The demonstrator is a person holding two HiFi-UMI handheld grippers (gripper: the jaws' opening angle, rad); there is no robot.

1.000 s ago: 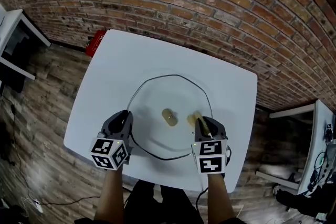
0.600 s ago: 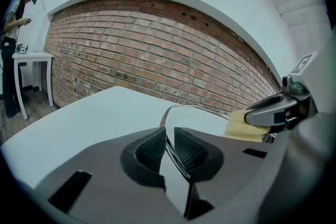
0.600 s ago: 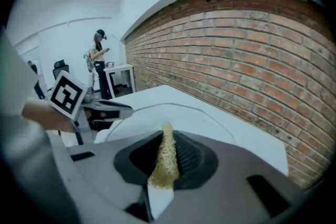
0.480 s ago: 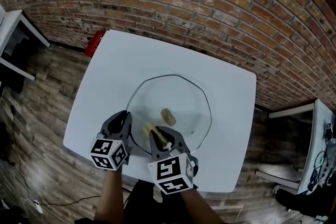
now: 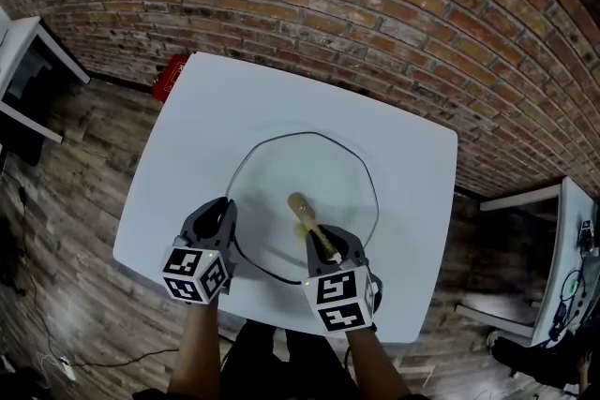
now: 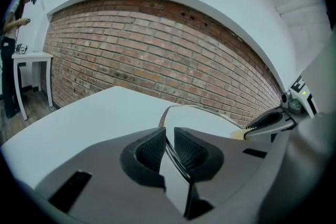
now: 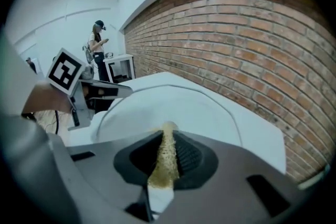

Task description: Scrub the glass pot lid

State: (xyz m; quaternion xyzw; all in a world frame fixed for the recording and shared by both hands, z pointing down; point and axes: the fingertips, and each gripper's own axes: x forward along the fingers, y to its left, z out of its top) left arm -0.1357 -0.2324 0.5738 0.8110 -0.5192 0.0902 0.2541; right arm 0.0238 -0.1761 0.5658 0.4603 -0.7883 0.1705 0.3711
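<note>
Glass pot lid [image 5: 309, 166] lies flat on the white table [image 5: 202, 108], toward the near edge, roughly midway along it. Left gripper [image 5: 225, 209] [image 6: 167, 136] is clamped on the lid's near-left rim, with the glass edge between its pads. Right gripper [image 5: 323, 241] [image 7: 167, 145] is closed on a yellow scrub sponge [image 7: 165, 160] over the lid. The sponge tip is just beside the knob [image 5: 298, 202].

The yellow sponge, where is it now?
Head view: the sponge is clamped in the right tool, over the glass lid, near its knob.
</note>
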